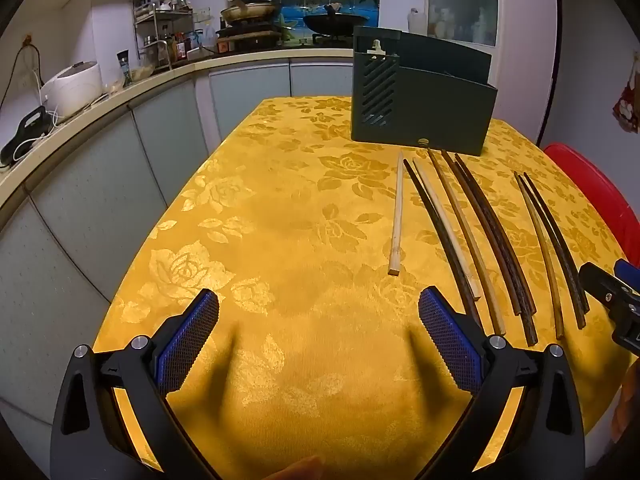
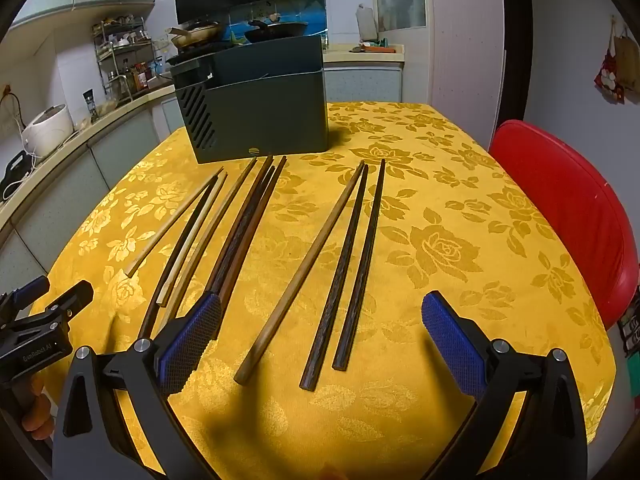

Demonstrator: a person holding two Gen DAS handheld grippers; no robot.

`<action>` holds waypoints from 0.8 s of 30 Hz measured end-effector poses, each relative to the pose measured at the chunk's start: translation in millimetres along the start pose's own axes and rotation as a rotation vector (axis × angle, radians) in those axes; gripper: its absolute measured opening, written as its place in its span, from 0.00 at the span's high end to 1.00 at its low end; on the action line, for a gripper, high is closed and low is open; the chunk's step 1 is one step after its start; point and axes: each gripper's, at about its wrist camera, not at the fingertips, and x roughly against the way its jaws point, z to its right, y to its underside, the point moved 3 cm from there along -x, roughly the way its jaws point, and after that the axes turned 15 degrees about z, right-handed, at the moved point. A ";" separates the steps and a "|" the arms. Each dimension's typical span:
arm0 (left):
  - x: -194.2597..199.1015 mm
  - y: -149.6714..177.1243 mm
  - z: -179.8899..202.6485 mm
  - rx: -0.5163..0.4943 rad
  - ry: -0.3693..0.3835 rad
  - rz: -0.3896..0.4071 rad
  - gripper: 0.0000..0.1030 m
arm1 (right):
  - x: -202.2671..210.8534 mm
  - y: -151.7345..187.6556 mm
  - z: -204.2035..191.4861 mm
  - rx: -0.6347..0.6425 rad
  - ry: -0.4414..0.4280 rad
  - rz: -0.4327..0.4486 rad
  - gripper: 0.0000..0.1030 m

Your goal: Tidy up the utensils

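Observation:
Several chopsticks lie side by side on the yellow rose-patterned tablecloth (image 1: 280,240). A pale bamboo chopstick (image 1: 397,216) lies apart at the left; dark and brown ones (image 1: 484,236) lie to its right. In the right wrist view a brown chopstick (image 2: 304,268) and two dark ones (image 2: 352,264) lie between my right fingers. A dark green utensil holder (image 1: 424,108), also in the right wrist view (image 2: 260,116), stands behind them. My left gripper (image 1: 318,312) is open and empty, left of the chopsticks. My right gripper (image 2: 320,316) is open and empty above the chopsticks' near ends.
A red chair (image 2: 568,216) stands at the table's right edge. A kitchen counter (image 1: 100,100) with a rice cooker (image 1: 72,86), a spice rack and pans runs along the left and back. The left gripper shows at the left edge of the right wrist view (image 2: 44,320).

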 end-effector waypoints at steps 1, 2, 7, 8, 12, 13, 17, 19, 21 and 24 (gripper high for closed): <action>0.4 -0.2 0.0 -0.003 -0.002 0.007 0.05 | 0.1 0.0 -0.1 0.001 0.001 0.002 0.06; 0.3 -0.2 0.2 -0.006 -0.003 0.006 0.05 | 0.0 0.0 0.0 -0.001 0.001 0.002 0.06; 1.0 -0.2 -0.2 0.000 -0.003 0.002 0.05 | 0.2 0.0 -0.5 0.001 0.000 0.002 0.06; 1.7 -0.4 0.0 0.000 -0.003 0.003 0.05 | 0.5 -0.2 -0.6 0.001 0.000 0.003 0.06; 0.2 0.0 -0.6 0.002 -0.001 -0.002 0.05 | -0.1 0.1 -0.1 0.001 0.002 0.001 0.06; 0.3 0.0 -0.6 0.001 -0.002 -0.002 0.05 | -0.2 0.1 0.0 0.000 0.002 0.000 0.06; 0.7 -0.5 -1.8 0.002 -0.002 -0.004 0.05 | 0.2 -0.4 0.2 0.001 0.001 0.003 0.06; 0.6 -0.2 -1.7 0.001 -0.002 -0.004 0.05 | 0.0 -0.4 0.2 0.001 0.001 0.002 0.06; 0.6 -0.2 -1.5 0.001 -0.003 -0.003 0.05 | 0.2 -0.6 0.2 0.002 0.001 0.002 0.06; 0.4 2.1 -2.9 0.001 -0.003 -0.002 0.05 | 0.3 -0.8 0.3 0.003 0.000 0.002 0.06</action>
